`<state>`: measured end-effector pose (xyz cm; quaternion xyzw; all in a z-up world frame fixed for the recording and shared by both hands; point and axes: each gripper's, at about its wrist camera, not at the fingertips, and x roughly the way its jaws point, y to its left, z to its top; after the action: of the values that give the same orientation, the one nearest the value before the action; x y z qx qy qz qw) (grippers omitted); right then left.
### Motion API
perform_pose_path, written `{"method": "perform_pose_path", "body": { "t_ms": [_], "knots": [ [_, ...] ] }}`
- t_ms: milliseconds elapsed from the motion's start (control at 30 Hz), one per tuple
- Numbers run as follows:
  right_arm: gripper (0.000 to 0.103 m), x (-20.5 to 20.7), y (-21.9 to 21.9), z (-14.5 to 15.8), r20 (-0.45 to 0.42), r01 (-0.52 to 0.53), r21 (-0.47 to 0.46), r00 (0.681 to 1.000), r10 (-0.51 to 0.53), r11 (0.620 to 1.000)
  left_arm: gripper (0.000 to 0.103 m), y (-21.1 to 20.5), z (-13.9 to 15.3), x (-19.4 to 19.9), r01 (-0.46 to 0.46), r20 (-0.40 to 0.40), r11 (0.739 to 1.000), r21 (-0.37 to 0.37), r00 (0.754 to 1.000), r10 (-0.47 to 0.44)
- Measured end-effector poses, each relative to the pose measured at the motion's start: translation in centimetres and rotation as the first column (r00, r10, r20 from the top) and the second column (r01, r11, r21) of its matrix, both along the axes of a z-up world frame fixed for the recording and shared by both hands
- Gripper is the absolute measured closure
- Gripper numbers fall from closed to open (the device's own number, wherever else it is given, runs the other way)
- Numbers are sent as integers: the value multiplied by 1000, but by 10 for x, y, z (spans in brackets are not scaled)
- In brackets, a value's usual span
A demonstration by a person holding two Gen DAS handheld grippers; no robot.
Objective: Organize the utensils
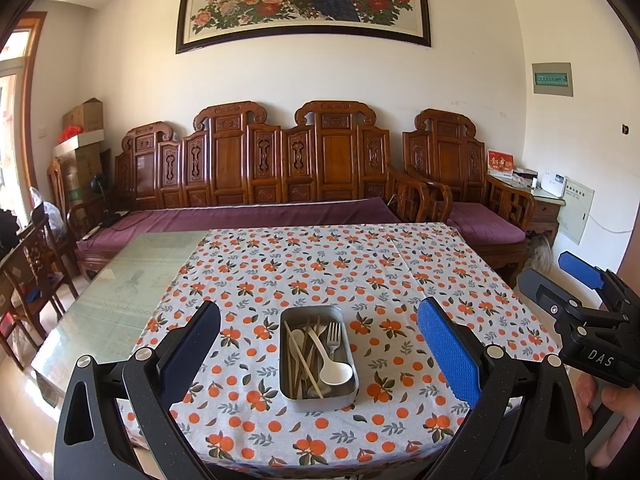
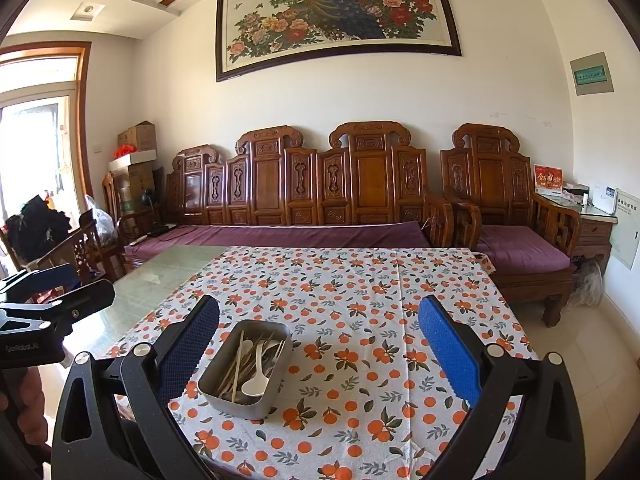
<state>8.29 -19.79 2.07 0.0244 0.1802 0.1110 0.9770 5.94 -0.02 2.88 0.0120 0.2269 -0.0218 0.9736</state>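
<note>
here: tin [image 1: 318, 394] utensils tangled, count unclear | both grippers spread, empty

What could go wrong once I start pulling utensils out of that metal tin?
The chopsticks, white spoon and fork lie tangled in the metal tin, so lifting one may drag others out. The tin sits loose on the tablecloth and could slide or tip. Both the left gripper and right gripper are open, so thin chopsticks may slip between the fingers.
</note>
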Motion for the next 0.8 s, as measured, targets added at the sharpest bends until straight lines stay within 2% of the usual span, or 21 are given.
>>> {"method": "perform_pose_path", "body": {
  "t_ms": [800],
  "knots": [
    [3,0,-1,0,-1,-1,2,1000,1,1000,8,-3,-1,1,3,2,1000,1,1000,-3]
  ]
}}
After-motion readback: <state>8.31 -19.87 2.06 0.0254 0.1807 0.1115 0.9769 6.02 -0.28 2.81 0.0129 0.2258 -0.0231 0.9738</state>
